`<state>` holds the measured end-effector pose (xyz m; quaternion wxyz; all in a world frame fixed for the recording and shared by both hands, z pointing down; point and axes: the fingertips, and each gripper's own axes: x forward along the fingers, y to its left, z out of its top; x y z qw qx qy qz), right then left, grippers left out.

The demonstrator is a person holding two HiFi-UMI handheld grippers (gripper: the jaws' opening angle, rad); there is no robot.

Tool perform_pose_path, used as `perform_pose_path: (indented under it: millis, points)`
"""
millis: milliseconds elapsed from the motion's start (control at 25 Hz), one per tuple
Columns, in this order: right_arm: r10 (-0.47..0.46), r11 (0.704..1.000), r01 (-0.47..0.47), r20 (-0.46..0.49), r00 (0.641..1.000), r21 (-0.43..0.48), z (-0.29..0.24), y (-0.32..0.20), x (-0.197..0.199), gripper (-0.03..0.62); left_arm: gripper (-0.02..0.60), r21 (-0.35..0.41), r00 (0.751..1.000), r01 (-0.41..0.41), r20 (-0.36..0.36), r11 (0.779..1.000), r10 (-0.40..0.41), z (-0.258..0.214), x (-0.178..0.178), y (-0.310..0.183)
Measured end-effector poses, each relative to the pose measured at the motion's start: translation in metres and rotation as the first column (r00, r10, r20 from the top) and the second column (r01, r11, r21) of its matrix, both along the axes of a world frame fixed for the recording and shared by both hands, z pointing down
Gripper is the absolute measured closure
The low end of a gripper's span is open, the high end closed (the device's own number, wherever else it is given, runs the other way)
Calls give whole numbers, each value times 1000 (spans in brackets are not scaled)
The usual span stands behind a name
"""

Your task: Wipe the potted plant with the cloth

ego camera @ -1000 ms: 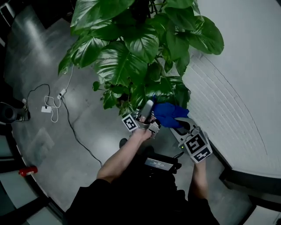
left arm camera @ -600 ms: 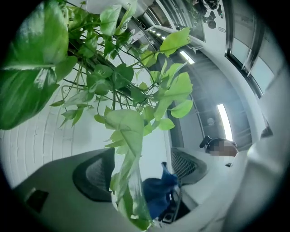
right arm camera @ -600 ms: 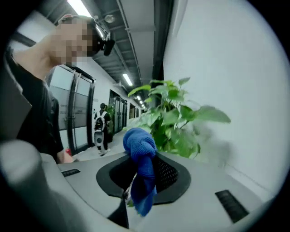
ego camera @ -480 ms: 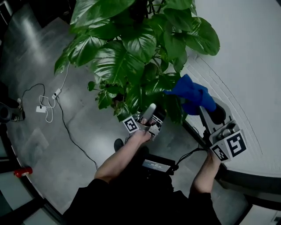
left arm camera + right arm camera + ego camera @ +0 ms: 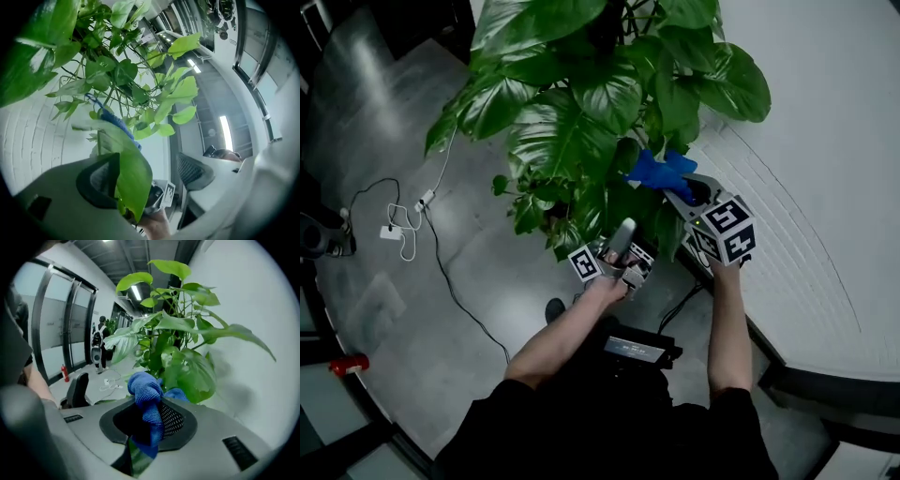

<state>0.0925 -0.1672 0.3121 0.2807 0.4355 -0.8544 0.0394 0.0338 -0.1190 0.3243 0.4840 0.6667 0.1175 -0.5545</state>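
The blue cloth (image 5: 656, 172) is pinched tight in the right gripper (image 5: 682, 187), up against the lower leaves of the potted plant (image 5: 572, 112), close to the white wall (image 5: 825, 141). The left gripper (image 5: 623, 234) sits lower with its jaws apart and a leaf (image 5: 133, 180) hanging between them. A black cable (image 5: 459, 281) trails across the grey floor (image 5: 394, 309)

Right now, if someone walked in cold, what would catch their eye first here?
The big-leaved potted plant fills the top of the head view, beside a white wall. Against its green, the bright blue cloth stands out, pinched in the right claw among the leaves at the right of the plant in that view. Lower down, the left claw has a single leaf between its parted jaws.
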Motion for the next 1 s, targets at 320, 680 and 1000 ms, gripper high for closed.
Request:
perform_pose_path:
  millis: [320, 680, 1000]
  points:
    - [-18, 999, 22, 189, 982, -22, 18, 72, 8, 500, 186, -20, 1000, 12, -4, 1000, -12, 3, 1, -3]
    - [-35, 995, 63, 313, 949, -80, 47, 151, 22, 500, 186, -25, 998, 45, 50, 999, -44, 12, 8, -2]
    - [-91, 978, -42, 599, 795, 204, -80, 168, 93, 500, 186, -71, 983, 97, 162, 993, -85, 45, 30, 5]
